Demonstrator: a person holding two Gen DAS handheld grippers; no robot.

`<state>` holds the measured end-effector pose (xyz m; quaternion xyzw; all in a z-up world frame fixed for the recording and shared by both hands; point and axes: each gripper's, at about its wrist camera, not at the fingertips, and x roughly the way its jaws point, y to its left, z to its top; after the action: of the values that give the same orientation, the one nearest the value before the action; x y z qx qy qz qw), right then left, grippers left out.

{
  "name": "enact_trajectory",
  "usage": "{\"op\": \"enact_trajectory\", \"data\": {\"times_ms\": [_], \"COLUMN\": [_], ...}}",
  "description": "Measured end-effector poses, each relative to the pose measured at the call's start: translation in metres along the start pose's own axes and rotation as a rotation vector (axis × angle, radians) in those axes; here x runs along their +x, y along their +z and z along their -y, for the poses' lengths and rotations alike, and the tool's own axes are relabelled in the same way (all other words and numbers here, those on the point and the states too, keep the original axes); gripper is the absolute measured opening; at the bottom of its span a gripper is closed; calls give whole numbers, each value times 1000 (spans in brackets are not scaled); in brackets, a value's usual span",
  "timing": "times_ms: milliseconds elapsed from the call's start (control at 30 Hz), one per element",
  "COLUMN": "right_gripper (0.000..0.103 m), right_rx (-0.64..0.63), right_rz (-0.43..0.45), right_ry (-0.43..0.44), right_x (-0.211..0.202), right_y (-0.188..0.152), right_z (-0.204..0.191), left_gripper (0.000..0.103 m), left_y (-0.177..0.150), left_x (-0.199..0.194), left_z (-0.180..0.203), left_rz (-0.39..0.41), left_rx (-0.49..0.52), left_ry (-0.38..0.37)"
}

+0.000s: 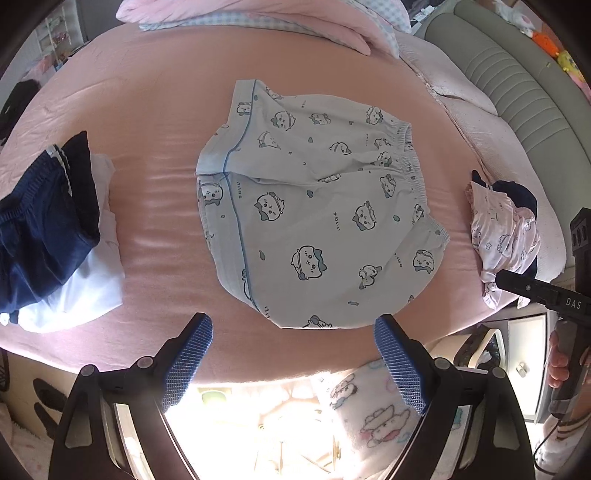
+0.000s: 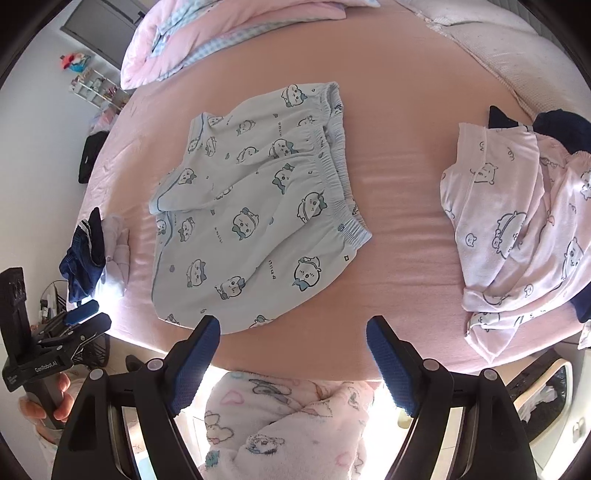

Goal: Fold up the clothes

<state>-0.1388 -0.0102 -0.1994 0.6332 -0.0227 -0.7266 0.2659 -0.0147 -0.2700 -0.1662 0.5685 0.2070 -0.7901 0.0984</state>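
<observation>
Light blue cartoon-print shorts (image 1: 314,206) lie spread flat in the middle of the pink bed (image 1: 155,122), waistband to the right; they also show in the right wrist view (image 2: 255,214). My left gripper (image 1: 293,332) is open and empty, hovering just short of the shorts' near hem. My right gripper (image 2: 293,334) is open and empty above the bed's front edge, just right of the shorts' near corner. Each gripper also shows in the other's view: the right one (image 1: 532,291), the left one (image 2: 85,321).
A folded pile of navy and white clothes (image 1: 48,236) lies at the bed's left. A pink print garment on dark clothes (image 2: 517,229) lies heaped at the right. Pink bedding and pillows (image 1: 258,14) sit at the far side. A grey headboard (image 1: 524,99) runs along the right.
</observation>
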Motion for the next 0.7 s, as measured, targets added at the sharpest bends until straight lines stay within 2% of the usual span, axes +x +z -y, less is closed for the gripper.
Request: {"op": "enact_trajectory", "data": {"times_ms": [133, 233, 300, 400, 533, 633, 700], "right_gripper": [81, 81, 81, 81, 81, 81, 81], "right_rx": [54, 108, 145, 208, 294, 319, 333], "right_rz": [22, 29, 32, 33, 38, 44, 62], "right_ry": [66, 112, 138, 179, 226, 253, 281], "right_x": [10, 22, 31, 46, 65, 76, 80], "right_y": [-1, -1, -1, -3, -7, -7, -7], "right_z": [12, 23, 30, 41, 56, 62, 65], "left_gripper": [90, 90, 90, 90, 90, 90, 90], "left_y": [-11, -18, -22, -27, -34, -37, -38], "left_x": [14, 30, 41, 55, 72, 77, 78], "left_z": [-17, -30, -36, -46, -62, -74, -81], "left_rz": [22, -2, -16, -32, -43, -11, 6], "left_rx": [-90, -167, -202, -248, -336, -389, -422], "left_ry": [-90, -172, -192, -173, -258, -286, -341]}}
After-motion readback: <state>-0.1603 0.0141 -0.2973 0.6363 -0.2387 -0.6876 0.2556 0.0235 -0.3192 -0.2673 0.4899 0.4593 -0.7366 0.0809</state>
